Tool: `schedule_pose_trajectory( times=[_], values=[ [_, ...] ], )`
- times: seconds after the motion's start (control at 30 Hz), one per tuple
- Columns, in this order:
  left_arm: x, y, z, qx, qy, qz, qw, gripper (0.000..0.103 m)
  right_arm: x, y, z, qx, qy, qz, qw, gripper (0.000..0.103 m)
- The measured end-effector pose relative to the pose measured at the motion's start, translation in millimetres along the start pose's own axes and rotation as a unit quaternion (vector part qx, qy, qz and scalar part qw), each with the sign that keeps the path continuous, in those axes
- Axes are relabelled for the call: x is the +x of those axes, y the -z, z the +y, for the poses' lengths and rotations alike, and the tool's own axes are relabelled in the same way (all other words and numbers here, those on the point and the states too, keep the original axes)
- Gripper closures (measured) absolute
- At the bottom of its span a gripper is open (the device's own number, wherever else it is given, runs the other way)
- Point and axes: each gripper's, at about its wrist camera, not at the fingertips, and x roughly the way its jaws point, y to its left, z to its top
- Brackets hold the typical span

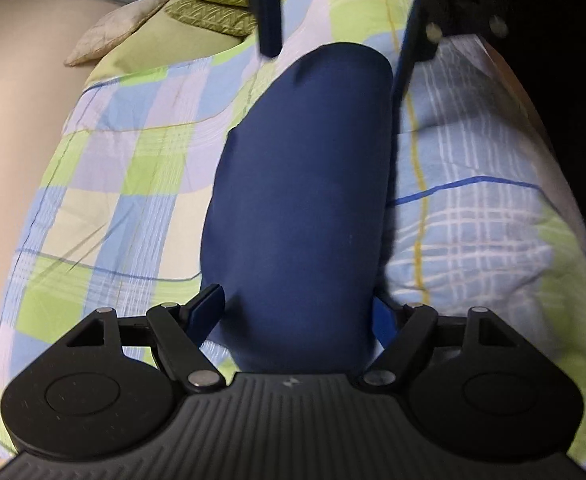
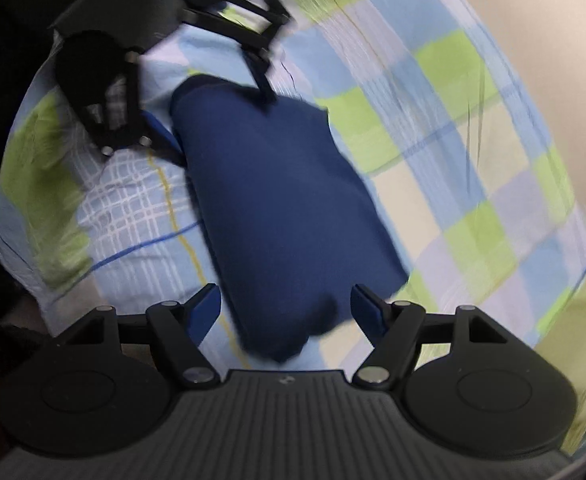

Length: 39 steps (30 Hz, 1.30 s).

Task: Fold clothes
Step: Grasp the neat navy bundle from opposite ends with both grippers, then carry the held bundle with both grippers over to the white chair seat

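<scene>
Folded navy garment [image 1: 301, 200] on checked bed cover [image 1: 105, 184], frame centre.
Left tongs [image 1: 299, 312] and right tongs [image 2: 285, 308] stand apart, 1 at each end, neither clamping it.

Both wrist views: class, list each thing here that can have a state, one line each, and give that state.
Navy garment: folded into a long narrow bundle, lying on the quilt.
Left gripper: open, fingers either side of the garment's near end.
Right gripper: open, fingers either side of the garment's other end.
Checked quilt: spread out, a little rumpled.
Green pillows: stacked at the far end.
</scene>
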Motion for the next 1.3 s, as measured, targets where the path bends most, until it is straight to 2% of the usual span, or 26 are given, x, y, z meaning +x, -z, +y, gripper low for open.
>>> schedule_pose_trajectory(
  times=[0.07, 0.1, 0.2, 0.27, 0.4, 0.47, 0.53, 0.57, 0.6, 0.7, 0.77, 0.87, 1.2, 1.3],
  values=[
    [5.6, -1.3, -2.4, 0.032, -0.001, -0.008, 0.9995, 0.026, 10.3, -4.6, 6.8, -0.029, 0.0, 0.008, 1.0, 0.035],
    [6.2, 0.0, -2.8, 0.04, 0.0, -0.011, 0.9991, 0.026, 19.0, -3.3, 16.1, -0.068, 0.007, 0.02, 0.997, 0.035],
    [7.6, 7.7, -0.3, 0.026, 0.005, -0.007, 0.9996, 0.026, 34.0, 6.9, 33.1, -0.147, 0.028, 0.038, 0.988, 0.033],
    [10.1, 11.9, 1.0, 0.016, 0.008, -0.008, 0.9998, 0.026, 35.6, 11.7, 31.5, -0.15, 0.032, 0.03, 0.988, 0.032],
    [16.1, 12.7, 0.3, 0.009, 0.013, -0.003, 0.9999, 0.029, 52.8, 9.6, 27.6, -0.155, 0.051, 0.041, 0.986, 0.03],
    [18.6, 13.1, 1.9, -0.002, 0.017, 0.001, 0.9998, 0.033, 58.2, 10.5, 26.8, -0.152, 0.055, 0.038, 0.986, 0.027],
    [18.8, 15.6, 4.0, -0.017, 0.024, 0.001, 0.9996, 0.037, 61.7, 12.1, 26.1, -0.149, 0.06, 0.033, 0.986, 0.028],
    [18.7, 16.8, 5.1, -0.025, 0.028, 0.001, 0.9993, 0.04, 62.1, 13.6, 27.0, -0.15, 0.064, 0.03, 0.986, 0.034],
    [18.5, 17.6, 6.2, -0.033, 0.032, 0.002, 0.9989, 0.041, 62.1, 14.6, 27.9, -0.149, 0.067, 0.028, 0.986, 0.047],
    [18.1, 18.1, 11.8, -0.054, 0.045, 0.007, 0.9975, 0.045, 61.5, 13.0, 21.4, -0.128, 0.055, 0.029, 0.99, 0.059],
    [16.1, 13.9, 23.1, -0.058, 0.058, 0.017, 0.9965, 0.048, 57.3, 10.6, 11.4, -0.115, 0.044, 0.023, 0.992, 0.062],
    [-3.3, 5.6, 40.9, -0.042, 0.059, 0.021, 0.9972, 0.049, 37.3, 3.7, -6.2, -0.106, 0.038, 0.013, 0.994, 0.065],
    [-73.0, -23.9, 61.7, 0.001, 0.025, 0.02, 0.9995, 0.049, -38.5, -4.0, -22.5, -0.078, 0.083, -0.032, 0.993, 0.067],
    [-97.1, -47.7, 77.4, 0.03, 0.006, 0.014, 0.9994, 0.049, -68.2, -2.6, -25.2, -0.063, 0.101, -0.044, 0.992, 0.067]
  ],
)
